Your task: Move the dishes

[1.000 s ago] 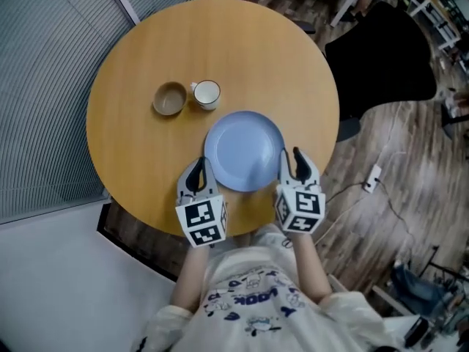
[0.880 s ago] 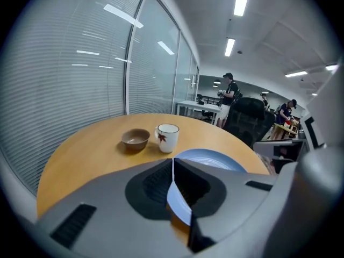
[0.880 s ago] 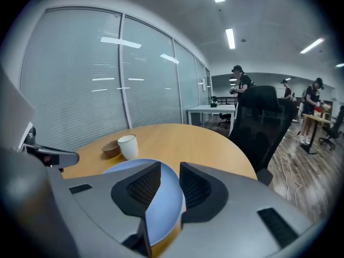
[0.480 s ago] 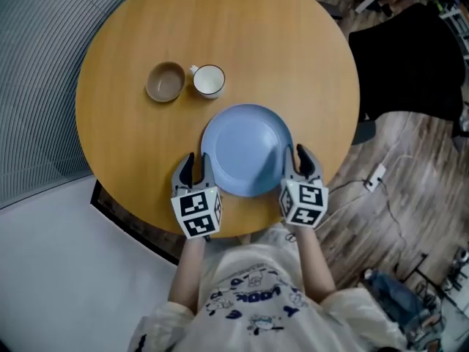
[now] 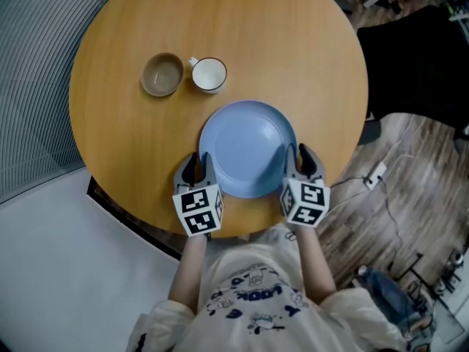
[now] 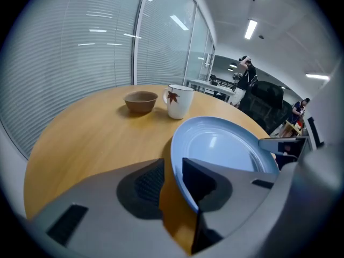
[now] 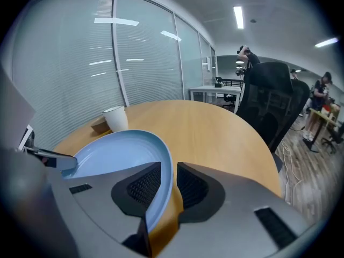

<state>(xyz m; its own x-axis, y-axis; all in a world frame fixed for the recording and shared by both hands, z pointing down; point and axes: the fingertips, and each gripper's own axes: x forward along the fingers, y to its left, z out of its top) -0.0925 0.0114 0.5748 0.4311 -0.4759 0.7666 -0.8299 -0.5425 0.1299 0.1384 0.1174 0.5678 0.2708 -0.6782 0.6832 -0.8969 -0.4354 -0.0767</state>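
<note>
A light blue plate (image 5: 248, 149) lies on the round wooden table (image 5: 293, 42), near its front edge. My left gripper (image 5: 196, 169) is at the plate's left rim. Its jaws have just been opening and now stand open, with the rim (image 6: 180, 171) between them and a gap on the outer side. My right gripper (image 5: 299, 157) is shut on the plate's right rim (image 7: 161, 165). A brown bowl (image 5: 162, 74) and a white cup (image 5: 209, 74) stand side by side beyond the plate, apart from it.
The table's front edge is just under both grippers, close to the person's body. A black office chair (image 5: 418, 42) stands to the right. A power strip (image 5: 375, 173) and cables lie on the wooden floor. A glass wall with blinds (image 6: 80, 42) runs on the left.
Both grippers have sunk with the plate, and it now rests on the table. The left jaws have spread apart off the rim. The right grip is unchanged.
</note>
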